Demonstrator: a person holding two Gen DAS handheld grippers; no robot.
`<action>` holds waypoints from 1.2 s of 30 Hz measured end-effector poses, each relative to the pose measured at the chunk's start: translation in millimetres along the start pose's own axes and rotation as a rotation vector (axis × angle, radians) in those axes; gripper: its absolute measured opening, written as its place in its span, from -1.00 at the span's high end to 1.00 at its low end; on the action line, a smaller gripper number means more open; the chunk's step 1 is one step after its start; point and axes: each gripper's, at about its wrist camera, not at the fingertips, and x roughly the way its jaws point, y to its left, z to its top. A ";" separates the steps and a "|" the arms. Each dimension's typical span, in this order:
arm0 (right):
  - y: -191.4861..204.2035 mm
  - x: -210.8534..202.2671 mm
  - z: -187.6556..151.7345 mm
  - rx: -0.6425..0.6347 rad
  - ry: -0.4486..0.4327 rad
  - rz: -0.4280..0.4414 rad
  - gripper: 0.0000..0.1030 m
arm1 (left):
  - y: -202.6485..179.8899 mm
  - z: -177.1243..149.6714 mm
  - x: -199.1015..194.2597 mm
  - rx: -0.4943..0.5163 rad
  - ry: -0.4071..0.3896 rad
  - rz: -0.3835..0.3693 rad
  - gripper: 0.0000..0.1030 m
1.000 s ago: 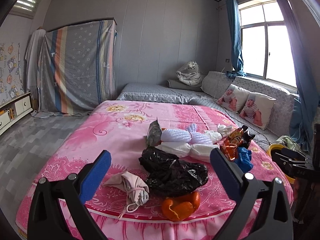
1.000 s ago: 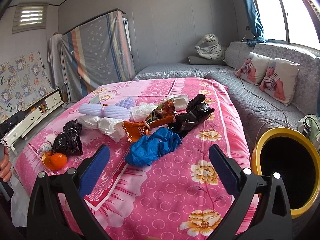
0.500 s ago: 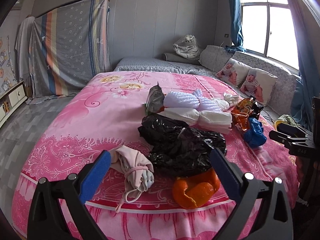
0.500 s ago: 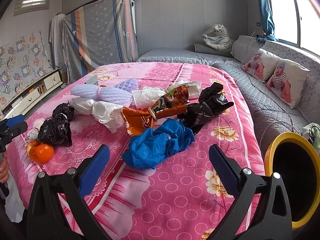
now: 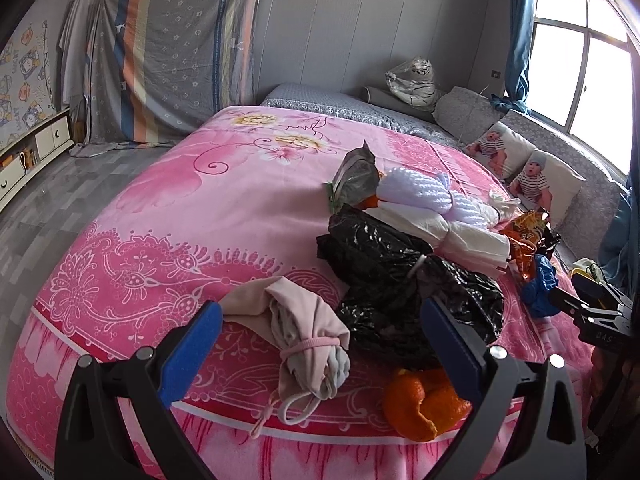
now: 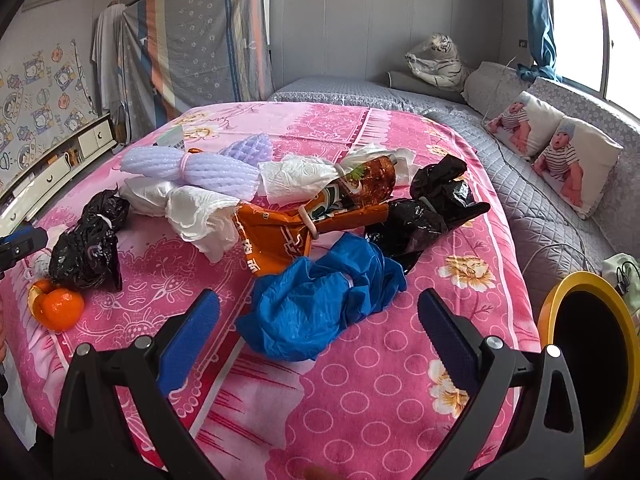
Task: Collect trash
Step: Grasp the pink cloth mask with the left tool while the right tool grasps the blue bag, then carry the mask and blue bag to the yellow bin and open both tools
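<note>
While both tools hung over the pink bed [image 6: 400, 380], the left gripper [image 5: 320, 344] and right gripper [image 6: 318, 332] stood spread and empty. Approach step was judged in hand: blue bag [image 6: 320, 312] lay just ahead of the right gripper, needing a descent, closure, then transfer to the yellow bin [image 6: 552, 320].

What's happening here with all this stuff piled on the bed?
A person is clearing trash off the pink bed cover with two hand-held grippers. Both have open jaws and hold nothing. The left gripper faces a pink cloth bundle; the right gripper faces a blue plastic bag. A yellow-rimmed bin waits beside the bed.
</note>
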 end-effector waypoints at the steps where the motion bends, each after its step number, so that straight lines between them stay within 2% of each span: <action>1: 0.4 2.5 1.3 -0.004 0.009 -0.006 -0.84 | 1.8 -0.4 1.5 -0.008 0.005 -0.003 -0.85; 8: -0.7 19.7 6.3 -0.009 0.050 -0.034 -0.78 | 12.6 1.1 16.1 -0.062 0.051 -0.005 -0.63; 13: -2.8 30.2 7.3 -0.003 0.070 -0.039 -0.60 | 15.4 -2.0 36.8 -0.096 0.120 -0.007 -0.30; 16: -4.1 35.5 5.9 0.008 0.080 -0.035 -0.42 | 18.0 -0.4 41.2 -0.122 0.121 -0.014 -0.11; 18: -4.5 36.5 5.2 0.016 0.083 -0.028 -0.33 | 23.9 -1.4 42.1 -0.156 0.123 -0.037 0.11; 21: -5.8 37.4 4.9 0.021 0.086 -0.016 -0.22 | 31.5 -2.9 41.3 -0.204 0.129 -0.080 0.16; 25: -6.6 37.3 3.1 0.027 0.082 -0.009 -0.22 | 44.3 -6.0 35.8 -0.282 0.127 -0.150 0.13; 26: -6.6 37.0 2.4 0.029 0.082 -0.009 -0.22 | 48.3 -6.7 34.3 -0.301 0.123 -0.167 0.03; 27: -5.9 36.2 1.8 0.029 0.081 -0.009 -0.22 | 51.3 -6.5 33.2 -0.315 0.115 -0.167 -0.07; 33: -6.7 37.1 1.1 0.030 0.084 -0.013 -0.22 | 46.4 -0.2 40.4 -0.281 0.119 -0.107 -0.07; 34: -6.7 37.2 1.1 0.032 0.084 -0.012 -0.19 | 45.2 0.2 41.3 -0.277 0.118 -0.093 -0.05; 35: -7.5 37.3 1.2 0.034 0.085 -0.010 -0.14 | 46.3 -0.1 41.9 -0.288 0.117 -0.094 0.09; 36: -6.8 37.4 0.9 0.035 0.087 -0.010 -0.05 | 48.2 -0.8 42.2 -0.298 0.120 -0.109 0.35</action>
